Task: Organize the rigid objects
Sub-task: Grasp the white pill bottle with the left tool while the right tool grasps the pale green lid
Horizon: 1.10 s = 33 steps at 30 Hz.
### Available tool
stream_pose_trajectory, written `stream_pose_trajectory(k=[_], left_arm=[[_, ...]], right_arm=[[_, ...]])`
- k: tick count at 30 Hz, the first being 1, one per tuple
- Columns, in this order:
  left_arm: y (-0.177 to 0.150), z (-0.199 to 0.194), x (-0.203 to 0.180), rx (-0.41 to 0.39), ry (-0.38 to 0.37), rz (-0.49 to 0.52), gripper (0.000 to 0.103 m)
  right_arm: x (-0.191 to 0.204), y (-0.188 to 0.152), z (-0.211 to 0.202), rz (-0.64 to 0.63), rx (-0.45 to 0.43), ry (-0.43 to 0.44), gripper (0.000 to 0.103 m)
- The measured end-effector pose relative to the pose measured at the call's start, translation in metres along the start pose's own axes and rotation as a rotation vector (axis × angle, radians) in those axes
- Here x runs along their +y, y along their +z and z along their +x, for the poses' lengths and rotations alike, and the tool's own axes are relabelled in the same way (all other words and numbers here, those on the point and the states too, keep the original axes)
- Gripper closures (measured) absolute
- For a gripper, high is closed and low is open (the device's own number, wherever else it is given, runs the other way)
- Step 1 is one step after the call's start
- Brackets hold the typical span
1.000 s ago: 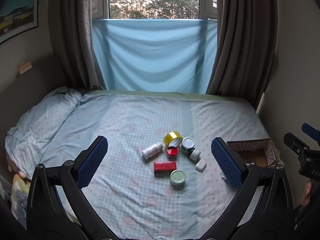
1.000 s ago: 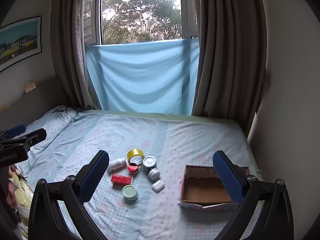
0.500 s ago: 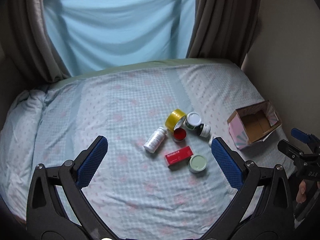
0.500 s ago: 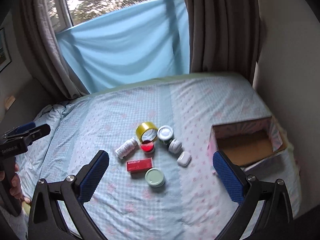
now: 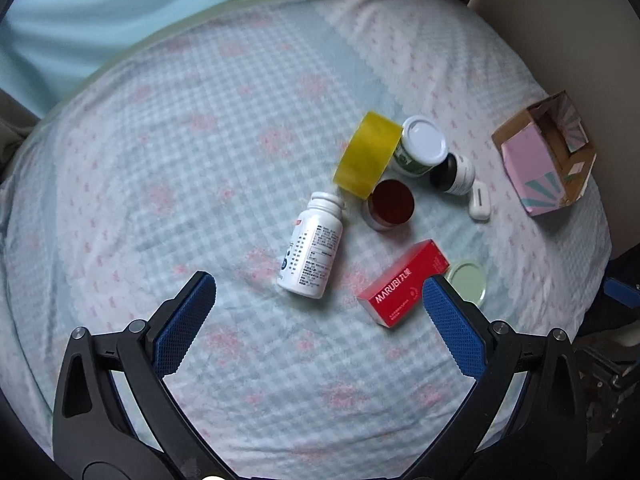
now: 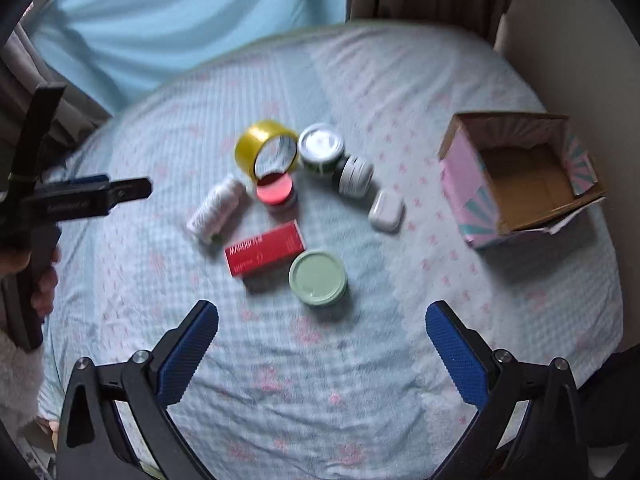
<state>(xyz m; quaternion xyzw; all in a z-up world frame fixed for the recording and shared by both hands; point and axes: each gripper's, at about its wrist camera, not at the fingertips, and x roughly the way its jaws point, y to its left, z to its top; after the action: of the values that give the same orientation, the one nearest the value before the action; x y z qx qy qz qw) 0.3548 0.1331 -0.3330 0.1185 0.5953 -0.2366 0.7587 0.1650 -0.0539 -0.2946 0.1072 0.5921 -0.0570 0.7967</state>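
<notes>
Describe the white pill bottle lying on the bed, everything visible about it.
The white pill bottle looks like plastic, with a white screw cap and a label of small dark print, plus a red mark near the shoulder. It lies on its side on the checked bedsheet, cap pointing toward the yellow tape roll, which looks to meet or nearly meet it. The cap is on. The red box lies apart from it. Nothing grips it; the left gripper hovers open just short of its base.
</notes>
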Motion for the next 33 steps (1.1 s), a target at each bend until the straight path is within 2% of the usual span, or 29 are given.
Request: stream_pose_trajectory(k=[2, 8, 16, 17, 18, 22, 24, 27, 33], left_arm=[[0.006, 0.031, 0.001, 0.051, -0.005, 0.013, 0.002], [0.019, 0.105, 0.001, 0.168, 0.025, 0.064, 0.018], [0.021, 0.151, -0.002, 0.232, 0.055, 0.108, 0.024], [0.022, 0.156, -0.003, 0.237, 0.061, 0.115, 0.024], [0.022, 0.160, -0.004, 0.242, 0.065, 0.121, 0.028], [0.019, 0.177, -0.010, 0.267, 0.088, 0.141, 0.046], [0.018, 0.179, -0.013, 0.260, 0.098, 0.158, 0.054], [0.017, 0.186, -0.026, 0.253, 0.098, 0.164, 0.054], [0.018, 0.177, -0.020, 0.231, 0.080, 0.131, 0.055]], right_arm=[[0.007, 0.006, 0.024, -0.017, 0.046, -0.015, 0.000], [0.017, 0.022, 0.101, -0.049, 0.177, -0.028, 0.000], [0.014, 0.024, 0.177, -0.078, 0.306, -0.084, 0.000], [0.014, 0.023, 0.183, -0.085, 0.320, -0.093, 0.002], [0.013, 0.022, 0.188, -0.090, 0.337, -0.100, 0.009], [0.010, 0.019, 0.201, -0.087, 0.382, -0.063, 0.021], [0.013, 0.018, 0.202, -0.094, 0.389, -0.025, 0.036], [0.019, 0.017, 0.203, -0.127, 0.393, -0.046, 0.036], [0.018, 0.017, 0.198, -0.121, 0.387, -0.050, 0.037]])
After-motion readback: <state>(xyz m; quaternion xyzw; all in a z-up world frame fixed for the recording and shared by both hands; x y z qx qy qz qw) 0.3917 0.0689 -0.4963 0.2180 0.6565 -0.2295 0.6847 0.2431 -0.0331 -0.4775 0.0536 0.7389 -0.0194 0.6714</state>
